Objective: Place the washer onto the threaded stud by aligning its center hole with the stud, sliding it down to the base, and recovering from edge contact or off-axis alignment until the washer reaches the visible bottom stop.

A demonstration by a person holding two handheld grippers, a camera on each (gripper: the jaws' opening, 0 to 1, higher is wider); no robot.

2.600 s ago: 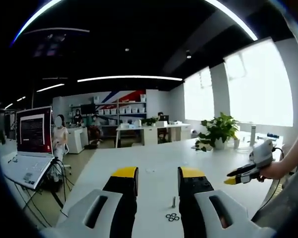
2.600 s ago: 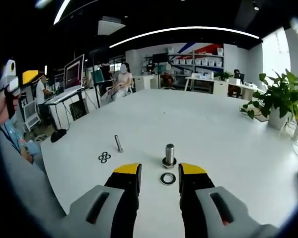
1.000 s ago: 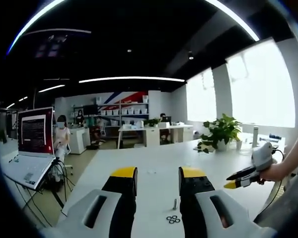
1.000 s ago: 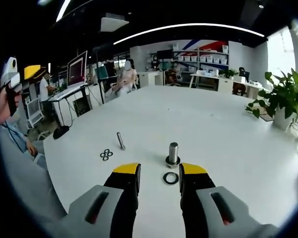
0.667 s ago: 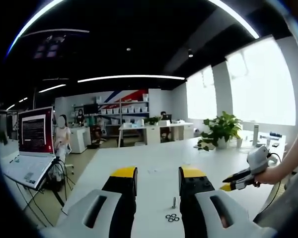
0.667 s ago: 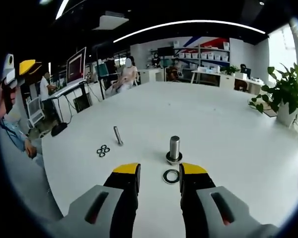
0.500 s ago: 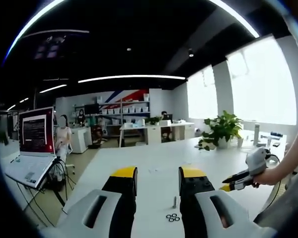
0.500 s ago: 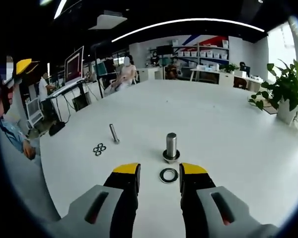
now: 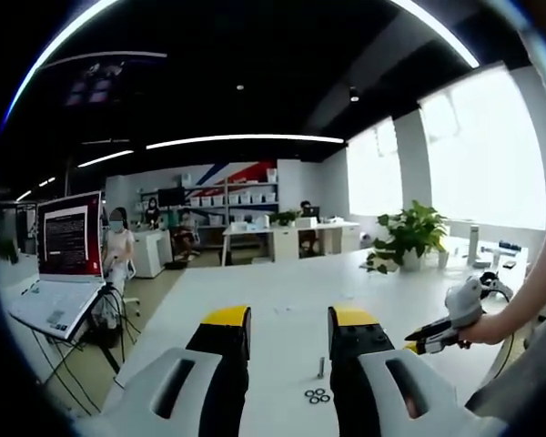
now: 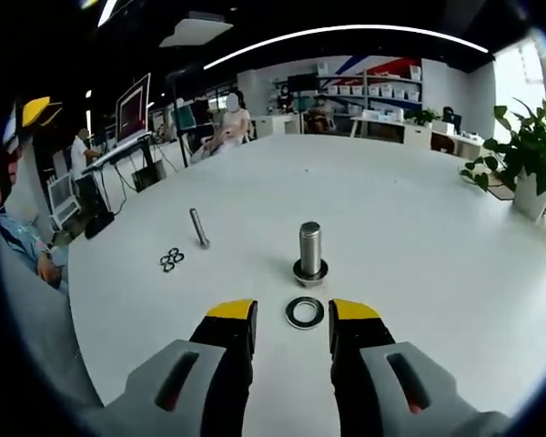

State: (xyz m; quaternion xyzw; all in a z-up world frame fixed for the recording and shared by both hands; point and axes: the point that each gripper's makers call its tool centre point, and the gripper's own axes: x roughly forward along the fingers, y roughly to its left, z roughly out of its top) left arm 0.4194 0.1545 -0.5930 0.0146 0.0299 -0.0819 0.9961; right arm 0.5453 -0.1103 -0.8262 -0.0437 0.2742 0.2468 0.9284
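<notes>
Left gripper view level and high over the long white table (image 9: 282, 305), facing distant shelves, right gripper view tilted down, close over the flat dark ring washer (image 10: 304, 312), both sharing three small black rings (image 9: 317, 396) (image 10: 171, 259).

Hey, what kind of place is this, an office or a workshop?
Most likely an open-plan office or lab: a long white table, a laptop with a lit screen on a desk, wall shelving with white storage boxes, and a potted green plant by large bright windows.
</notes>
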